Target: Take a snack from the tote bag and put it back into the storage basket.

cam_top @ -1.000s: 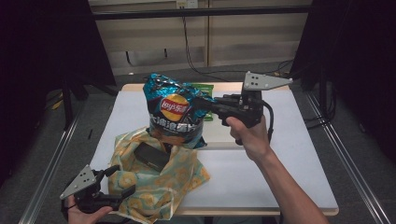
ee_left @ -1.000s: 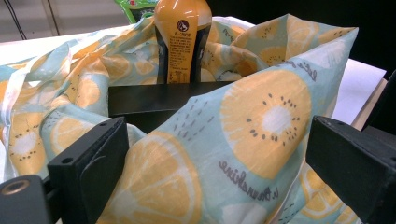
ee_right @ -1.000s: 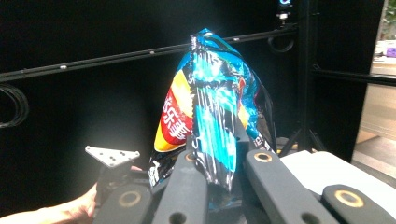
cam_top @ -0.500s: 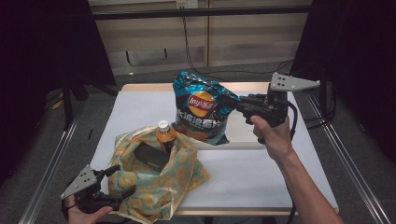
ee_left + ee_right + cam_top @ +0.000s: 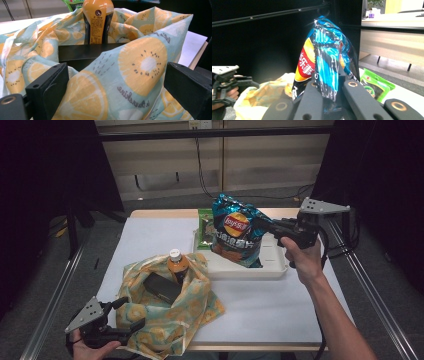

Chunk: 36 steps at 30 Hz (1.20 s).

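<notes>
From the high view, the right gripper [image 5: 267, 226] holds a blue chip bag [image 5: 235, 231] by its edge. The bag hangs in the air over a white tray [image 5: 272, 265] at the back of the counter [image 5: 280, 310]. A green snack pack [image 5: 204, 228] lies at the tray's far left end, partly behind the chip bag. Near the front of the counter sits a cloth bag [image 5: 185, 315] with lemon and kiwi pictures on it. Inside it stand an orange drink bottle [image 5: 177, 265] with a white cap and a flat black box [image 5: 162, 287]. The left gripper [image 5: 130, 314] rests at the bag's front left corner, with its jaws spread on either side of the cloth.

In the left gripper view, the two black jaws are wide apart. The cloth bag [image 5: 130, 75] bulges up between them, and I cannot tell if they press on it. The black box [image 5: 82, 53] lies in the bag, with the orange bottle [image 5: 97, 20] upright just behind it.

In the right gripper view, the jaws are pressed together and pinch the crinkly edge of the chip bag [image 5: 324, 62]. The green pack [image 5: 377, 85] lies low on the right. The cloth bag [image 5: 269, 92] and the left gripper [image 5: 249, 83] show far off on the left.
</notes>
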Available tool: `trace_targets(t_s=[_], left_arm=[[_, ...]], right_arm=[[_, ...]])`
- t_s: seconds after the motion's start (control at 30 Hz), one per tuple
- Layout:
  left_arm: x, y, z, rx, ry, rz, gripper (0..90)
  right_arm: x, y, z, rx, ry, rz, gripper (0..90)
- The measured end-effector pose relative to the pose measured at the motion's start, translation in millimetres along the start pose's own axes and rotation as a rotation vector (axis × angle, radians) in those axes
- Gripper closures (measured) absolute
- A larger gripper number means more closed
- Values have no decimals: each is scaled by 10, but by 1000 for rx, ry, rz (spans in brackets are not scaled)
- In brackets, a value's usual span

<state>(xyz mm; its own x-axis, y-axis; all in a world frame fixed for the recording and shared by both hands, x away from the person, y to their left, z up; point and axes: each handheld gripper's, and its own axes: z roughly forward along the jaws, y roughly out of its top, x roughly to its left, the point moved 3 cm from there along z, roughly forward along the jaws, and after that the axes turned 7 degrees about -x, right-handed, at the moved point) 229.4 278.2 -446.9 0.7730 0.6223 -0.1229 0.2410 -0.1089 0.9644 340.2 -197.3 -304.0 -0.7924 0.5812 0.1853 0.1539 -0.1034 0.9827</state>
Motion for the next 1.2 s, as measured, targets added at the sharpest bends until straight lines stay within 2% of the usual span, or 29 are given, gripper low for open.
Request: trace_targets(t_s=[0.1, 0.13, 0.23, 0.37, 0.4, 0.5, 0.6, 0.67, 0.8, 0.83, 0.97, 1.07, 1.1, 1.2], left_arm=[[-6, -1, -3, 12, 14, -6, 63], [-6, -1, -3, 12, 14, -6, 63], [-5, -1, -4, 11, 16, -5, 63], [-7, -3, -1, 13, 15, -7, 63], [-4, -2, 3, 13, 14, -1, 63], [-9, -5, 7, 13, 8, -1, 63], [-6, -4, 4, 18, 19, 0, 63], [-2, -6, 6, 20, 19, 3, 63], [-4, -7, 6, 20, 19, 3, 63], [-6, -6, 4, 19, 18, 1, 63], [4, -11, 15, 13, 2, -5, 63], [2, -9, 15, 20, 13, 0, 63], [2, -10, 14, 20, 14, -1, 63], [2, -12, 15, 13, 4, -6, 63]], right_arm=[[-127, -84, 15, 13, -19, 4, 895], [-127, -84, 15, 13, -19, 4, 895], [-257, -145, 54, 32, -44, 2, 895], [-354, -177, 77, 36, -66, 0, 895], [-455, -208, 93, 39, -88, 4, 894], [-534, -235, 105, 45, -106, 1, 895], [-729, -303, 132, 62, -148, 17, 894], [-757, -317, 140, 66, -161, 21, 894], [-902, -409, 183, 91, -195, 33, 894], [-975, -459, 214, 109, -212, 39, 894], [-1077, -508, 240, 122, -225, 46, 894], [-1129, -533, 247, 126, -228, 52, 894], [-1188, -572, 262, 138, -232, 55, 894], [-1260, -602, 263, 126, -235, 77, 893]])
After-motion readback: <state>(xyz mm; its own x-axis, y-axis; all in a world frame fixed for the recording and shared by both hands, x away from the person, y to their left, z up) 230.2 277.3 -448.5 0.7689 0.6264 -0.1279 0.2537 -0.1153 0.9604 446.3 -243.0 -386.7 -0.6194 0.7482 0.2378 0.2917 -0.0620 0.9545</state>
